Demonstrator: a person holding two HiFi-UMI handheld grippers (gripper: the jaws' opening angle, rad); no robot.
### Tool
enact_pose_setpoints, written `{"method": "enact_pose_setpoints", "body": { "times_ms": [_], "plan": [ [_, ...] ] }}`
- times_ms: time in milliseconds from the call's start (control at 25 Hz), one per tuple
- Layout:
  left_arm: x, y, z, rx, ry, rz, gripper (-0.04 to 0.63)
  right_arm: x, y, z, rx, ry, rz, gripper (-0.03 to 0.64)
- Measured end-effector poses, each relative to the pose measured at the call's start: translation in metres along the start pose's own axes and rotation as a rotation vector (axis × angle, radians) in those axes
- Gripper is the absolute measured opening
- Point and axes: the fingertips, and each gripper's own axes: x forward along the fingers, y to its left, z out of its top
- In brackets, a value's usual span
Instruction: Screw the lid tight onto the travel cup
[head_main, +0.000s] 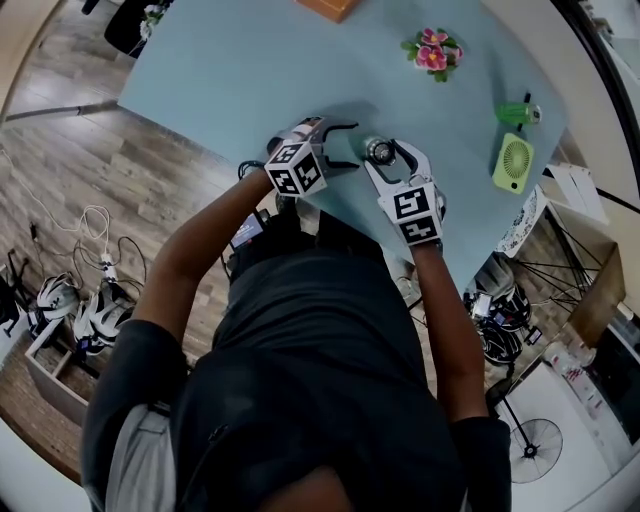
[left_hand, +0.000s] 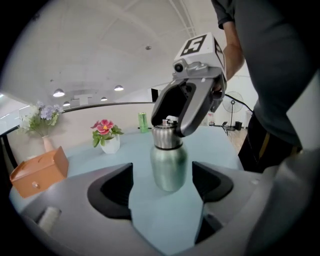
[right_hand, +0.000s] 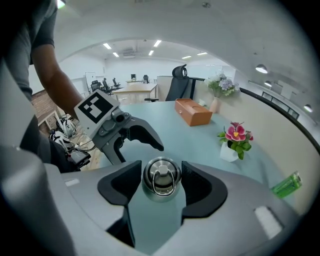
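Note:
A steel travel cup (left_hand: 168, 165) stands upright near the front edge of the light blue table (head_main: 250, 70). Its lid (right_hand: 161, 175), with a metal ring on top, sits on the cup's neck. My right gripper (head_main: 385, 158) reaches down over the cup, both pads pressed against the sides of the lid. My left gripper (head_main: 352, 147) is just left of the cup and open, its jaws on either side of the body with gaps and nothing held. In the left gripper view, the right gripper (left_hand: 172, 122) hides most of the lid.
A small pot of pink flowers (head_main: 433, 52) stands at the back right. A green bottle (head_main: 518, 113) and a green hand fan (head_main: 513, 162) lie at the right edge. An orange box (head_main: 330, 8) sits at the far edge. The person's body is against the near edge.

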Motion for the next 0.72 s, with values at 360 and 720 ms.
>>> {"method": "enact_pose_setpoints", "body": {
  "times_ms": [360, 720],
  "plan": [
    [-0.093, 0.05, 0.039, -0.056, -0.101, 0.212, 0.419, -0.044, -0.008, 0.051, 0.061, -0.162, -0.054, 0.232],
    [-0.207, 0.076, 0.096, -0.067, -0.259, 0.435, 0.408, -0.148, -0.024, 0.129, 0.265, -0.533, -0.094, 0.23]
  ]
}}
